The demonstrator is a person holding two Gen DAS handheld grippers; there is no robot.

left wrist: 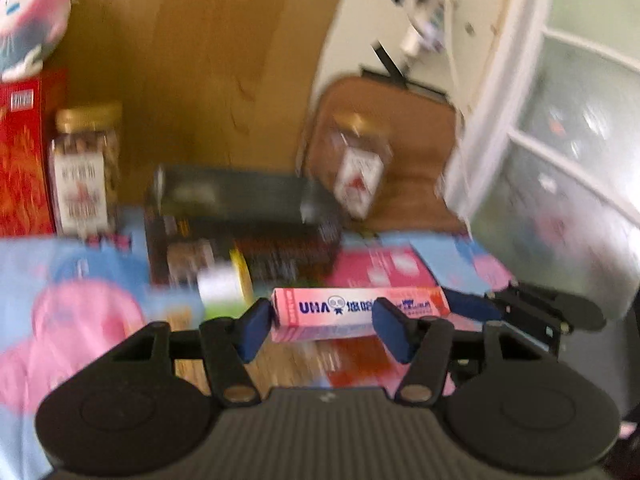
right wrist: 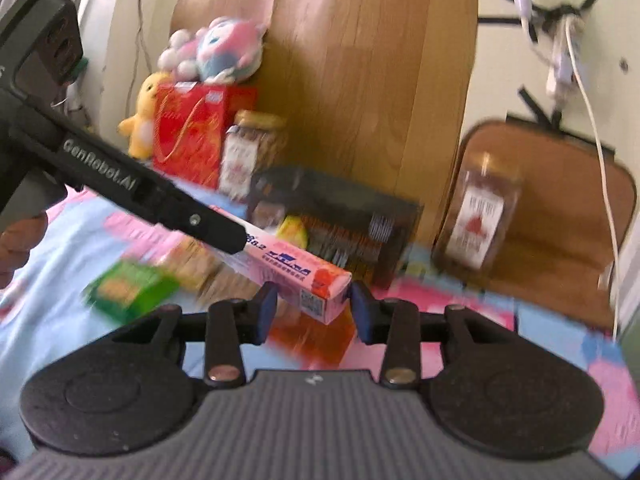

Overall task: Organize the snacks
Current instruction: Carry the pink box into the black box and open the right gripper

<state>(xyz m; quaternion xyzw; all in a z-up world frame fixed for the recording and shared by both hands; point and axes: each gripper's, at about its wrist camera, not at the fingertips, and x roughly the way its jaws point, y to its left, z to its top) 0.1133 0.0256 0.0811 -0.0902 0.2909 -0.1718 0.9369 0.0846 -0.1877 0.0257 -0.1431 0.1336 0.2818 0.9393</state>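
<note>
A long pink UHA candy box [left wrist: 360, 307] is held in the air between both grippers. My left gripper [left wrist: 324, 330] has its blue pads on the box's left half. My right gripper [right wrist: 314, 312] has its pads around the box's other end [right wrist: 324, 296]; it also shows at the right of the left wrist view [left wrist: 472, 306]. The left gripper's arm [right wrist: 132, 196] crosses the right wrist view. A dark mesh organizer basket [right wrist: 360, 216] with snacks stands behind, also in the left wrist view [left wrist: 248, 200]. A green packet [right wrist: 128, 288] and an orange packet [right wrist: 316, 340] lie below.
A nut jar [left wrist: 86, 168] and a red gift box [left wrist: 24, 152] stand at the back left under plush toys [right wrist: 220, 50]. Another jar [right wrist: 478, 216] sits on a brown chair [right wrist: 560, 216]. A wooden board [right wrist: 360, 72] backs the pink-and-blue cloth [right wrist: 48, 280].
</note>
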